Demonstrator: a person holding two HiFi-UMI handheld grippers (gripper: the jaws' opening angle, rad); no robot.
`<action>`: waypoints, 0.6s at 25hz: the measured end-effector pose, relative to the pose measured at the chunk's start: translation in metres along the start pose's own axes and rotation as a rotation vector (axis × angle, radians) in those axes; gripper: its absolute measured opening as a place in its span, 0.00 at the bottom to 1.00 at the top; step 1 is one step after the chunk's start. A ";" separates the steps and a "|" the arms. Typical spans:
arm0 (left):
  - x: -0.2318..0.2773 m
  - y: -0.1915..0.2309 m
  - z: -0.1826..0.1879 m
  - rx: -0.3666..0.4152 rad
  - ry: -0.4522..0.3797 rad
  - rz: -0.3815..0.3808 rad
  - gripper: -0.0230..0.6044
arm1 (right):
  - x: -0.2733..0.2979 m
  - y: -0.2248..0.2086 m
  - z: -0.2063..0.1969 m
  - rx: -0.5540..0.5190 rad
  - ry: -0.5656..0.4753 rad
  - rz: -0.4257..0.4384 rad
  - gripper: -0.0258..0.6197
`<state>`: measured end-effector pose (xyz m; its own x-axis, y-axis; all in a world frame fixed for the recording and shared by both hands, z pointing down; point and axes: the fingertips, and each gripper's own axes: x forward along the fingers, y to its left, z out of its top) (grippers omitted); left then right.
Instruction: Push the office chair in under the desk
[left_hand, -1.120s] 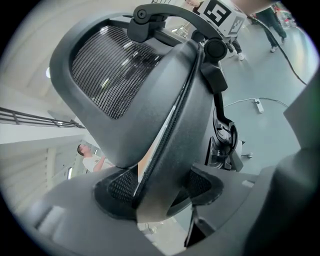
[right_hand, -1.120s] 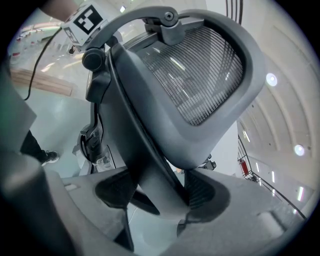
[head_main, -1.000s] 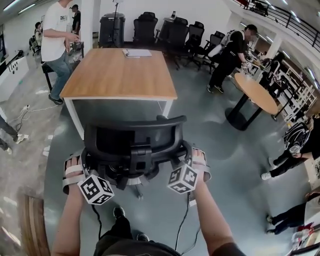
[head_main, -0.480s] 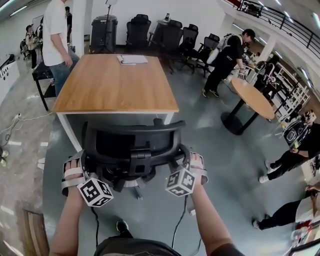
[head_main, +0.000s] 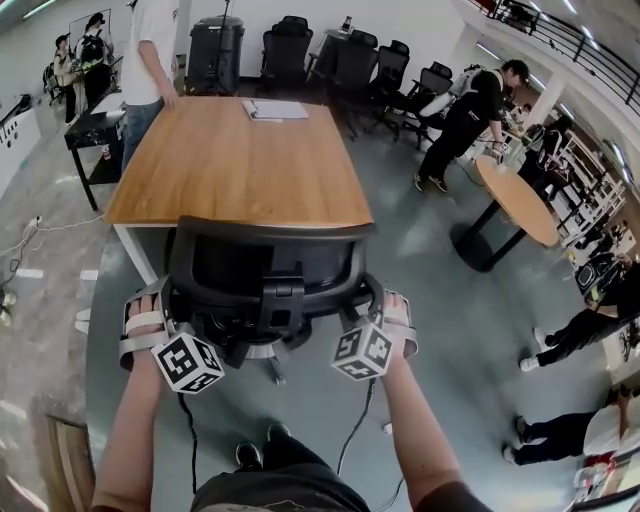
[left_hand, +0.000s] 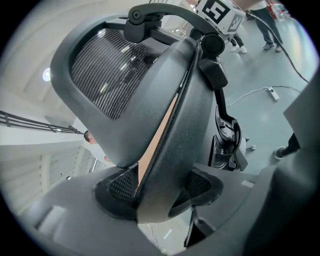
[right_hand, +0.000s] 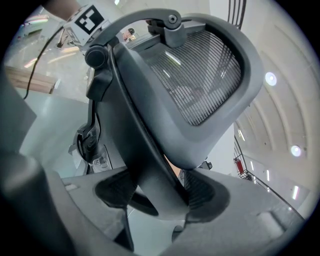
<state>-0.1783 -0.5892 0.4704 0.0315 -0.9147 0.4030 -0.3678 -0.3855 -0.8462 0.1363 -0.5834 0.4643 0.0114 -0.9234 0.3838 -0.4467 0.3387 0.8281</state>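
Note:
The black mesh office chair (head_main: 262, 268) stands in front of me, with the top of its backrest at the near edge of the wooden desk (head_main: 240, 165). My left gripper (head_main: 160, 312) is shut on the left rim of the backrest. That rim (left_hand: 170, 125) runs between its ribbed pads (left_hand: 122, 184). My right gripper (head_main: 382, 310) is shut on the right rim (right_hand: 145, 150) in the same way, with the pads (right_hand: 202, 190) pressed on either side of it. The chair's seat and base are mostly hidden behind the backrest.
Papers (head_main: 275, 109) lie on the far end of the desk. A person in white (head_main: 150, 55) stands at its far left corner. A round table (head_main: 520, 198) with a person in black (head_main: 468, 105) is at the right. Black chairs (head_main: 340, 55) line the back wall. Cables trail on the floor.
Both grippers and the chair have moved forward toward the desk, and the backrest top now reaches its near edge. The grips are unchanged. The person in white has moved away along the desk.

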 end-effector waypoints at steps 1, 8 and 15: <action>0.007 0.004 -0.001 0.001 0.002 -0.001 0.50 | 0.006 -0.002 0.004 0.000 -0.001 -0.005 0.47; 0.047 0.029 -0.007 0.003 0.006 -0.008 0.50 | 0.047 -0.014 0.025 0.001 0.000 -0.012 0.47; 0.099 0.066 -0.017 0.009 -0.001 0.021 0.50 | 0.103 -0.032 0.058 0.005 -0.002 -0.004 0.47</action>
<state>-0.2149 -0.7031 0.4604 0.0248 -0.9228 0.3845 -0.3601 -0.3671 -0.8577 0.1001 -0.6994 0.4539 0.0118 -0.9250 0.3797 -0.4512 0.3339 0.8276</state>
